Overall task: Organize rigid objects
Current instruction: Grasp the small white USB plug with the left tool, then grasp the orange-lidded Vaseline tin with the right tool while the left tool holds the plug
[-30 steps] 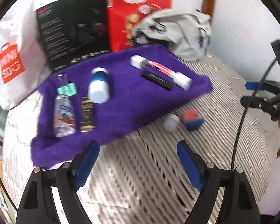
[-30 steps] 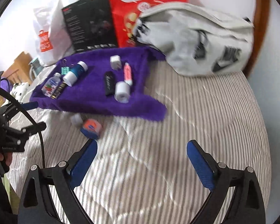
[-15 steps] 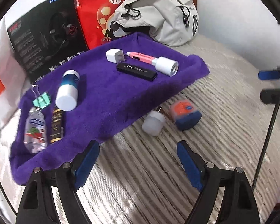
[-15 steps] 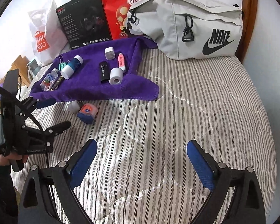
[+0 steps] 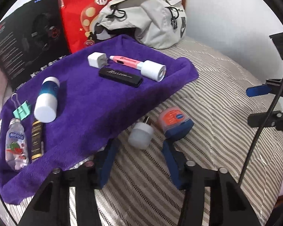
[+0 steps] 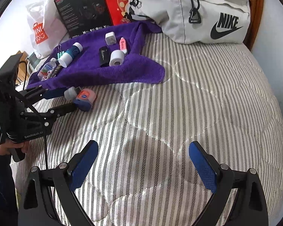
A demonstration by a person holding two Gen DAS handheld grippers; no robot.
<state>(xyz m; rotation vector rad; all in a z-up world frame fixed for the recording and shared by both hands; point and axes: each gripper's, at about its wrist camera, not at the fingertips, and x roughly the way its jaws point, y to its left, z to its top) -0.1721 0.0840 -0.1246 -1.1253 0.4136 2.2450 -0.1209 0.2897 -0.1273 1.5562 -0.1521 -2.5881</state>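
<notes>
A purple towel (image 5: 96, 113) on the striped bed holds a white charger (image 5: 96, 60), a pink pen-like tool (image 5: 125, 61), a white tape roll (image 5: 153, 70), a black case (image 5: 120, 77), a blue-and-white bottle (image 5: 47, 101), a green binder clip (image 5: 21, 111), a clear sanitizer bottle (image 5: 16, 146) and a black-gold tube (image 5: 37, 141). Off the towel lie a small white plug (image 5: 140, 138) and an orange-lidded blue jar (image 5: 175, 122). My left gripper (image 5: 140, 143) is open but narrowed, its tips either side of the plug. My right gripper (image 6: 143, 162) hangs open over bare bedspread.
A grey Nike bag (image 6: 198, 13), a red bag (image 5: 92, 9), a black box (image 5: 28, 37) and a white shopping bag (image 6: 41, 30) line the back wall. A cable (image 5: 264, 116) hangs at the right. A hand (image 6: 11, 148) holds the left gripper's handle.
My left gripper has moved forward and down to the white plug, and its fingers have drawn closer together. The right gripper has swung slightly toward the bag, still open.
</notes>
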